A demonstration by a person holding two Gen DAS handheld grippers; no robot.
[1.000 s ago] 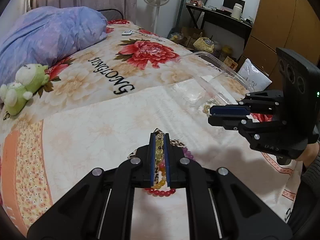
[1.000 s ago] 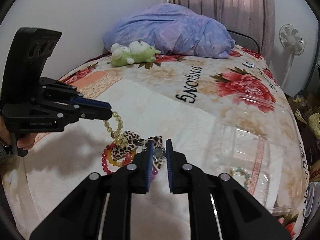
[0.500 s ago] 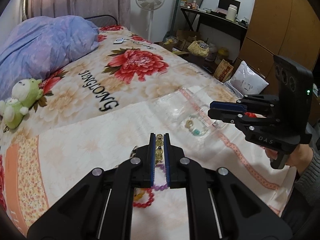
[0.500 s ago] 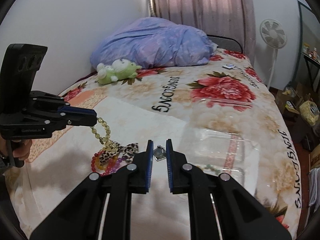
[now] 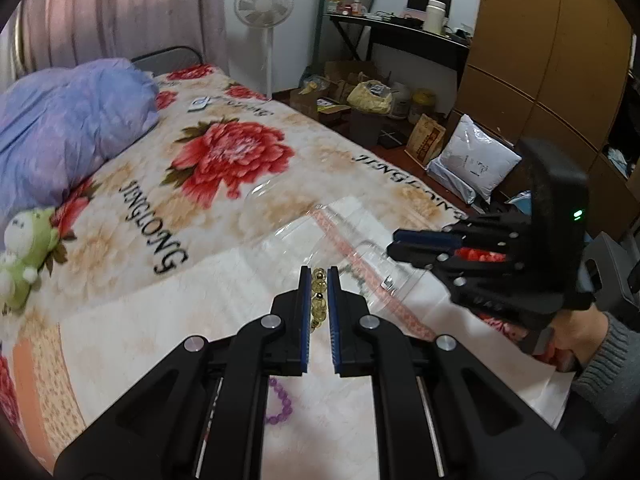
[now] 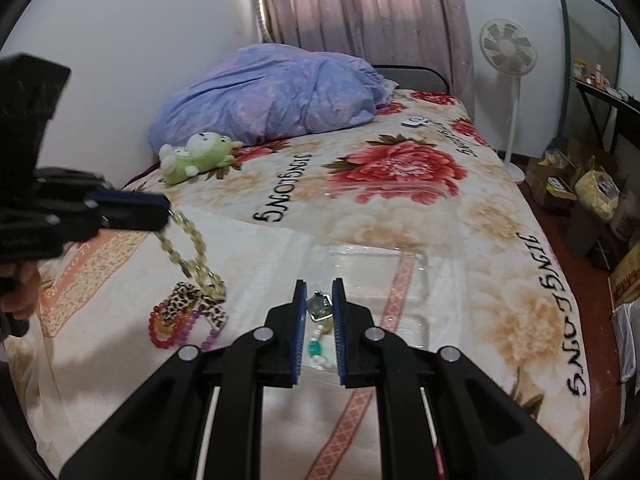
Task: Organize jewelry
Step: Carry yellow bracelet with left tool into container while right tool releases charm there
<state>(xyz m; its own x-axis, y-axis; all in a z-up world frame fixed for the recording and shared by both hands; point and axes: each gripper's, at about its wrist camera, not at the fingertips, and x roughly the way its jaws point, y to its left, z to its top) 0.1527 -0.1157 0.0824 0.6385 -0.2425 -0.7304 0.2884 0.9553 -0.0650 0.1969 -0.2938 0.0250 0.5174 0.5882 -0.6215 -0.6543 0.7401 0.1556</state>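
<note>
My left gripper (image 5: 319,273) is shut on a yellow bead bracelet (image 5: 319,296) and holds it in the air; in the right wrist view the bracelet (image 6: 192,252) hangs from the left gripper (image 6: 166,212) above the bed. My right gripper (image 6: 319,286) is shut on a small silver pendant (image 6: 319,305) over a clear plastic box (image 6: 384,280). In the left wrist view the right gripper (image 5: 394,242) is at the right, by the clear box (image 5: 320,232). A leopard bow (image 6: 192,300) with red and purple bead bracelets (image 6: 168,328) lies on the white cloth.
A green plush toy (image 6: 196,156) and a purple quilt (image 6: 272,96) lie at the head of the bed. A purple bead bracelet (image 5: 280,404) lies under the left gripper. A fan (image 5: 264,4), desk and boxes stand beyond the bed's edge.
The left gripper has lifted the yellow bracelet off the pile and swung it right toward the clear box. The right gripper has risen with the pendant.
</note>
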